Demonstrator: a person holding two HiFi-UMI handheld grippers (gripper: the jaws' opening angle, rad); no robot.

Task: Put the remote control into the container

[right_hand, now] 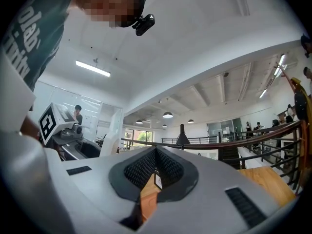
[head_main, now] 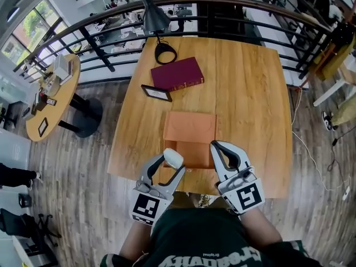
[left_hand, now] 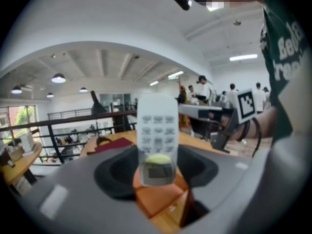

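A wooden table (head_main: 250,93) is seen from above in the head view, with a dark railing (head_main: 233,1) curving along its far side. An orange container (head_main: 189,128) is set on the table near its front edge. Beyond it a maroon book (head_main: 177,74) is laid flat. A black lamp (head_main: 154,16) is stood at the far edge, just behind the book. A small dark frame (head_main: 156,93) is placed between book and container, just beside the book's near left corner.

Both grippers are held at the table's near edge, one at each side of the container's front. The left gripper (head_main: 171,164) is clamped on the remote (head_main: 173,158). In the left gripper view the remote (left_hand: 156,135) is seen pinched upright between the jaws, its buttons turned to the camera and a small screen at its lower end. It is held over the container's near left corner, outside the container, and the orange of the container (left_hand: 158,199) shows beneath it.

The right gripper (head_main: 218,149) is held over the container's near right corner. In the right gripper view its jaws (right_hand: 156,152) are seen pressed together at the tips, with nothing held between them.
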